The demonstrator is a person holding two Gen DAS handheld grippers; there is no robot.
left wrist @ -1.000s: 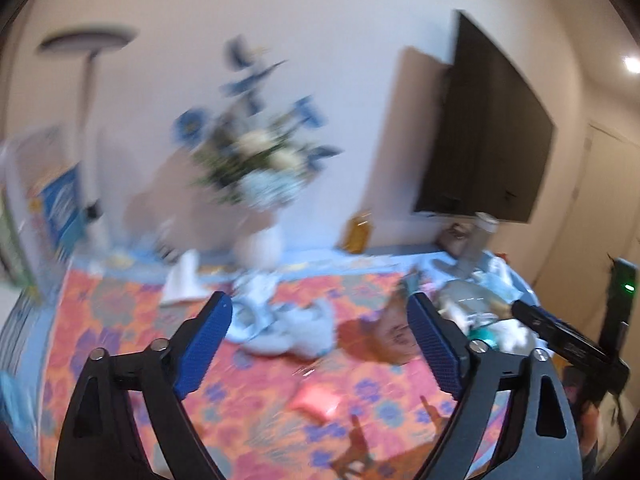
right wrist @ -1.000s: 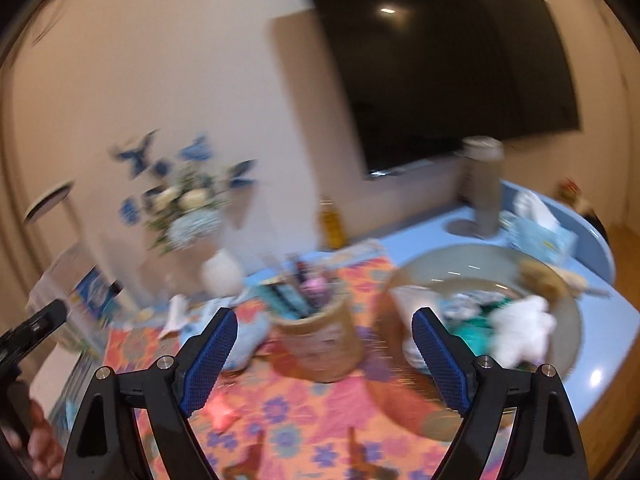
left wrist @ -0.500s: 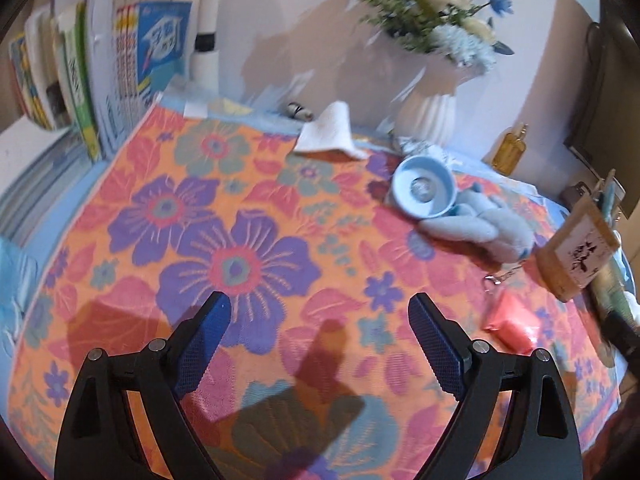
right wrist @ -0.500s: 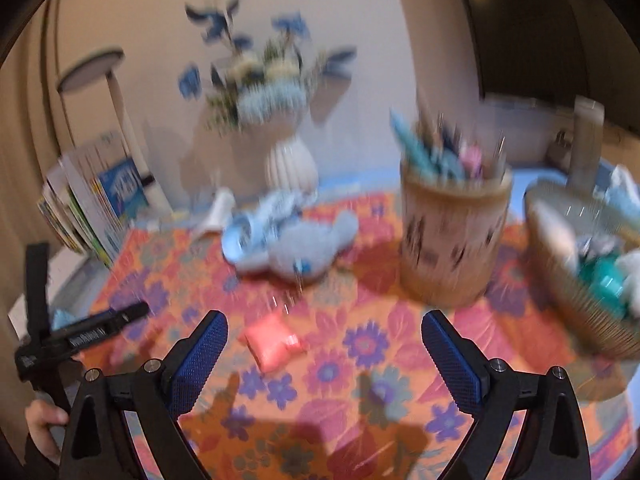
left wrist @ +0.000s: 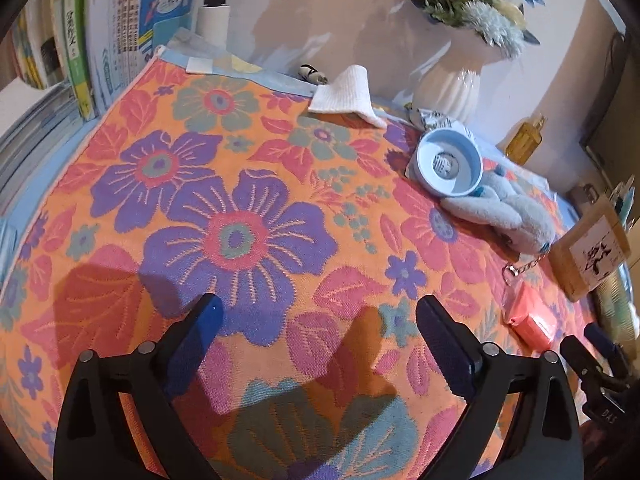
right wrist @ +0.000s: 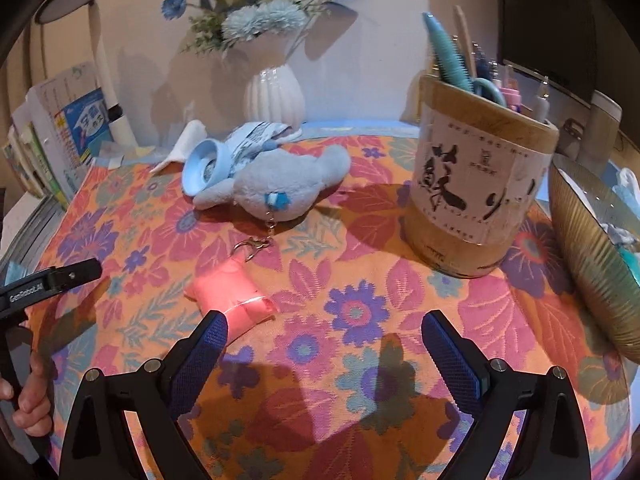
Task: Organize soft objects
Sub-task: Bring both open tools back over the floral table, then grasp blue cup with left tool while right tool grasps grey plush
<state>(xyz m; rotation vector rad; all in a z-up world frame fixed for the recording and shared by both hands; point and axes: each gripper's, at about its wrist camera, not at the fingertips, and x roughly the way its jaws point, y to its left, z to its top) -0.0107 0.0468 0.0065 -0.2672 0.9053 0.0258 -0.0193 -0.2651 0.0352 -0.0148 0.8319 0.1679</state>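
Note:
A grey-blue plush toy with a key chain lies on the flowered cloth; it also shows in the left wrist view. A small pink soft pouch lies just ahead of my right gripper, near its left fingertip; in the left wrist view the pouch sits far right. A white folded cloth lies at the back. My left gripper is open and empty over bare cloth. My right gripper is open and empty.
A light blue bowl leans by the plush. A white vase of flowers stands behind. A wooden pen holder stands at right, a gold-rimmed bowl with soft items beyond it. Books line the left edge.
Both grippers have tilted down from the wall toward the table and come lower. The right gripper has closed in on the pink pouch. Both stay open.

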